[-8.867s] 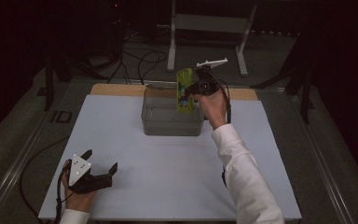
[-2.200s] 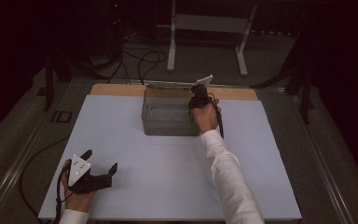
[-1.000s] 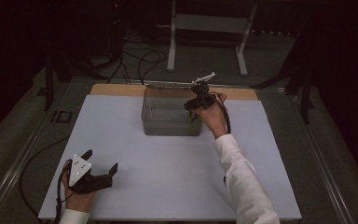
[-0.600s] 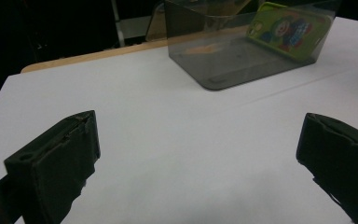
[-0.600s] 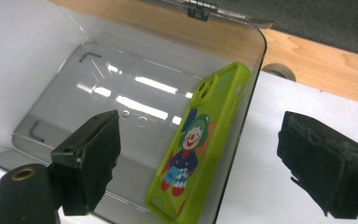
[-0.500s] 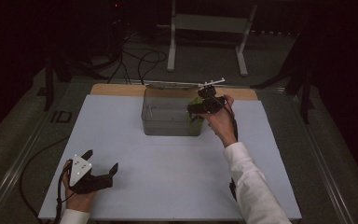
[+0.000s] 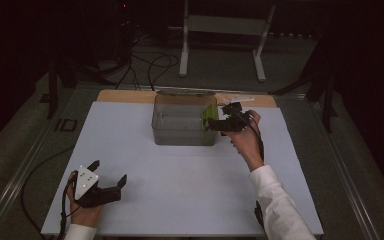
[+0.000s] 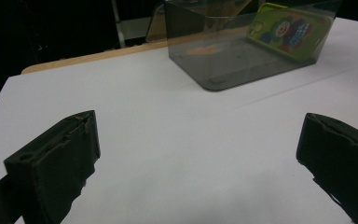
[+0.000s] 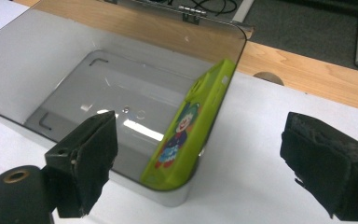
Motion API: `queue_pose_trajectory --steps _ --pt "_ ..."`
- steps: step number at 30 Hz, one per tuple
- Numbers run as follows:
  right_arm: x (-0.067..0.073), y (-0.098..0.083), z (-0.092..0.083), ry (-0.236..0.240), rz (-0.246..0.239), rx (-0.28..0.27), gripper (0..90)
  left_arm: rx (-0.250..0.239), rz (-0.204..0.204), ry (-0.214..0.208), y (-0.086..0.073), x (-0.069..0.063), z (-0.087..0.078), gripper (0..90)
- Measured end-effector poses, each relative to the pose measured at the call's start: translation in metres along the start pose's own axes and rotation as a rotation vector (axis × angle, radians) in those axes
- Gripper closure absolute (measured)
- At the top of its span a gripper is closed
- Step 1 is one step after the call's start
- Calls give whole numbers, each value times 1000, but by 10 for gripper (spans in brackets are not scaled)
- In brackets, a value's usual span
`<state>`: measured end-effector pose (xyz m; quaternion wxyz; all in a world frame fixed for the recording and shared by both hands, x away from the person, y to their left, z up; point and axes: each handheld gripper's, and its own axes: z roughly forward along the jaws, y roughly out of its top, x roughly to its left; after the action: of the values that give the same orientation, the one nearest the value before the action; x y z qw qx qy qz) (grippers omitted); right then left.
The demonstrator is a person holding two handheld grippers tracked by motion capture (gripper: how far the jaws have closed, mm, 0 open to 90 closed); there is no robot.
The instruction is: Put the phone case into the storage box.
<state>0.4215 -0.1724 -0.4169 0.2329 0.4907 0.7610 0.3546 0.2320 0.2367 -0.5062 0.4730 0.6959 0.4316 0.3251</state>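
The right gripper (image 7: 219,120) hangs at the right end of a clear plastic box (image 7: 180,131), its jaws spread wide with nothing between them; they have just been opening. In the right gripper view the two black pads (image 9: 86,158) stand well apart on either side of the box's near corner, clear of its wall. Inside the box a lime-green phone case (image 9: 191,126) printed with a clown stands on edge, tilted and leaning against the right end wall, its lower edge on the box floor. The high view shows the same case (image 7: 209,113) as a green strip just beside the gripper, released. The box sits toward the far middle of the white worktop (image 7: 180,190), near a strip of bare wood along the far edge. The left gripper (image 7: 111,176) rests low at the near left corner of the worktop, well apart from the box, its jaws also spread and holding nothing.
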Motion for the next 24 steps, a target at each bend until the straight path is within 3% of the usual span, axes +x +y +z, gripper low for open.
queue_pose_trajectory --steps 5,11,17,21,24 --pt "-3 -11 -8 -1 -1 -8 110 -1 0 0 0 0 0 0" --pt "-8 -26 -24 0 4 -57 110 0 0 1 0 0 0 0" --pt "-13 -49 -38 15 4 -93 113 0 -2 1 0 0 0 0" --pt "-20 -69 -47 32 34 -111 115 0 -7 -2 0 1 0 0" --pt "-24 -83 -53 19 28 -122 116 -1 -9 -3 0 1 0 0"
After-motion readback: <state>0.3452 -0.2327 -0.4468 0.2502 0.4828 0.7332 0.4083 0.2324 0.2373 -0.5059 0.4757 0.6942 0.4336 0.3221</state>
